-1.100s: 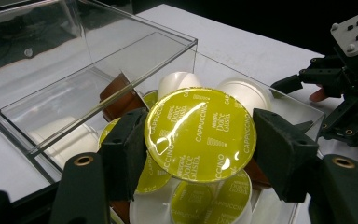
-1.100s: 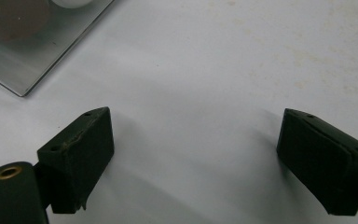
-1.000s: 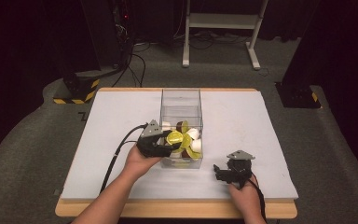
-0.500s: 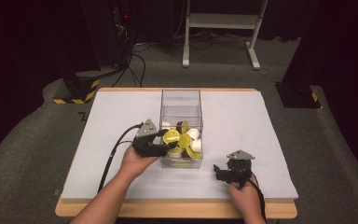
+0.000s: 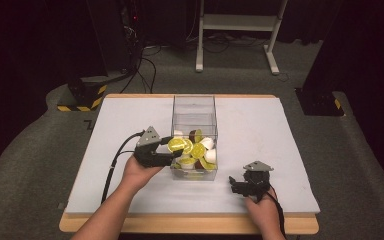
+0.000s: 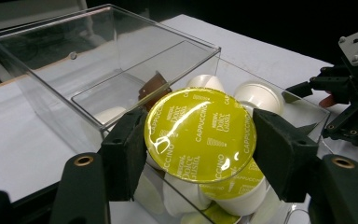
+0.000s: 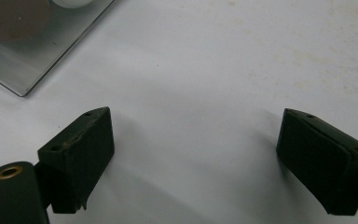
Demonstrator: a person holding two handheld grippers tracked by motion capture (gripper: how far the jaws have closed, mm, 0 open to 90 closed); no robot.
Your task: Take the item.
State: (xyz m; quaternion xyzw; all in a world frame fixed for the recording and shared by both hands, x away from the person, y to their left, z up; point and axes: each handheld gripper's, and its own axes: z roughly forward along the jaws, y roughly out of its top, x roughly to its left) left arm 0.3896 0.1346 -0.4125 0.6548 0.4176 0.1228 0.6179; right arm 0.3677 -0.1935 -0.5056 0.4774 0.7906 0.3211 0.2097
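My left gripper point(image 5: 172, 151) point(image 6: 198, 142) is shut on a coffee capsule with a yellow foil lid point(image 6: 199, 133) point(image 5: 176, 145). It holds the capsule over the near left part of a clear plastic box point(image 5: 194, 125) point(image 6: 98, 60). Inside the box lie several more capsules point(image 5: 200, 152) point(image 6: 256, 95), yellow-lidded, white and one brown. My right gripper point(image 5: 236, 184) point(image 7: 196, 163) rests low over the white table to the right of the box, open, with nothing between its fingers point(image 7: 81, 149).
The box stands mid-table on a white mat point(image 5: 280, 135). One of its corners point(image 7: 23, 70) lies near the right gripper. A cable point(image 5: 117, 160) trails left from the left gripper. Beyond the table are a black stand point(image 5: 80, 92) and white frame legs point(image 5: 275, 40).
The left gripper with its capsule has shifted slightly left and up beside the box. The right gripper has stayed where it was.
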